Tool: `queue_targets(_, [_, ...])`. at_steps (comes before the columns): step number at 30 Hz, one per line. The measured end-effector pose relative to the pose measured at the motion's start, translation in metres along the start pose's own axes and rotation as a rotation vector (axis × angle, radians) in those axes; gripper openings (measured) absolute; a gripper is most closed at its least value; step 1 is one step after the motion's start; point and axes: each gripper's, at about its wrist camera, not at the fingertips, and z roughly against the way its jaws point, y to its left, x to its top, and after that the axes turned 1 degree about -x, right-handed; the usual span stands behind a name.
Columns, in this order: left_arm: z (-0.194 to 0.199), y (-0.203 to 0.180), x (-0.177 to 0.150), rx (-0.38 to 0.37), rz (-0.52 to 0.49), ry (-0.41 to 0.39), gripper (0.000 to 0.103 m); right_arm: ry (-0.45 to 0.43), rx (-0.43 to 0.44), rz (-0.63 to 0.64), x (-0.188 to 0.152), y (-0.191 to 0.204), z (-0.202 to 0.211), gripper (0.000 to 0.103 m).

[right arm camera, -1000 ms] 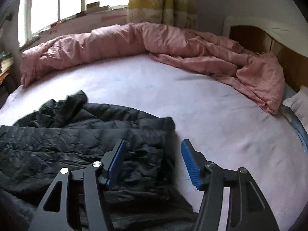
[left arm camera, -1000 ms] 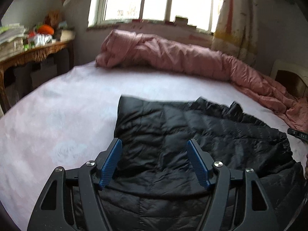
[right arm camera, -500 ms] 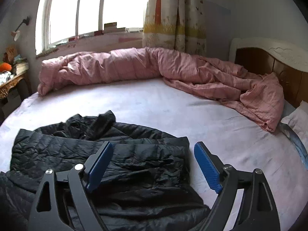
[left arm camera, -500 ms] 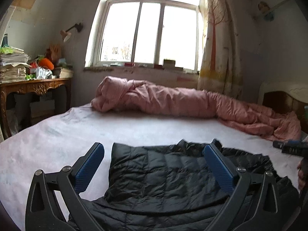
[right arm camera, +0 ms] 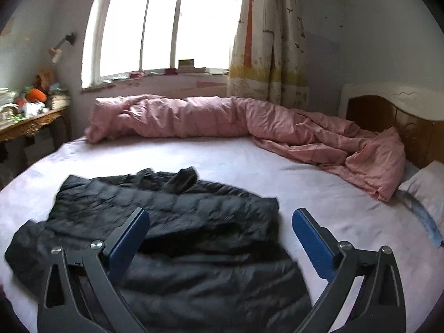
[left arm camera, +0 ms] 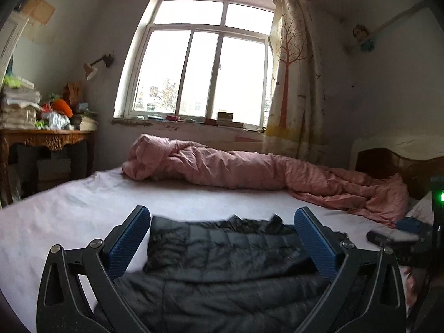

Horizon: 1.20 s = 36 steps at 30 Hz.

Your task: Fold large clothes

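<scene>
A black quilted jacket (left arm camera: 222, 255) lies folded over on the pale pink bed sheet (left arm camera: 69, 216), with its collar toward the window. My left gripper (left arm camera: 222, 213) hovers above its near part, open wide, with nothing touching the blue pads (left arm camera: 127, 244). In the right wrist view the same jacket (right arm camera: 166, 205) spreads left of centre. My right gripper (right arm camera: 220, 213) hangs over the jacket's right edge with its jaws opening. Nothing is pressed between them.
A rumpled pink duvet (right arm camera: 222, 116) runs along the far side of the bed below the window and down toward the wooden headboard (right arm camera: 388, 111). A pillow (right arm camera: 427, 188) lies at the right. A cluttered wooden desk (left arm camera: 47, 136) stands left of the bed.
Both grippers have opened wider and drawn back and up from the jacket. The views now tilt up toward the window, and the jacket lies lower and farther off.
</scene>
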Motion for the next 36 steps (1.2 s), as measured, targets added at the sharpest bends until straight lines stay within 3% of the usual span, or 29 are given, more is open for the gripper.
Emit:
queue_targets(3, [0.011, -0.002, -0.015, -0.007, -0.009, 0.049, 0.103, 0.000, 0.006, 0.064, -0.033, 0.007, 0.018, 0.103])
queue_targets(8, [0.021, -0.010, -0.034, 0.012, -0.078, 0.085, 0.103, 0.068, -0.043, 0.109, -0.052, 0.015, 0.016, 0.103])
queue_targets(16, [0.004, -0.008, -0.056, 0.025, -0.085, 0.261, 0.103, 0.234, 0.059, 0.087, -0.059, -0.004, 0.009, 0.103])
queue_targets(24, [0.008, -0.014, -0.060, 0.012, -0.133, 0.271, 0.103, 0.257, 0.034, 0.103, -0.065, 0.001, 0.005, 0.103])
queue_targets(28, [-0.008, -0.020, -0.074, -0.057, -0.238, 0.425, 0.103, 0.275, 0.060, 0.161, -0.070, 0.008, 0.010, 0.103])
queue_targets(32, [-0.017, -0.033, -0.091, -0.051, -0.352, 0.509, 0.103, 0.303, 0.099, 0.310, -0.080, 0.025, 0.013, 0.103])
queue_targets(36, [-0.023, -0.044, -0.110, -0.084, -0.439, 0.605, 0.103, 0.390, 0.158, 0.386, -0.095, 0.039, 0.005, 0.103])
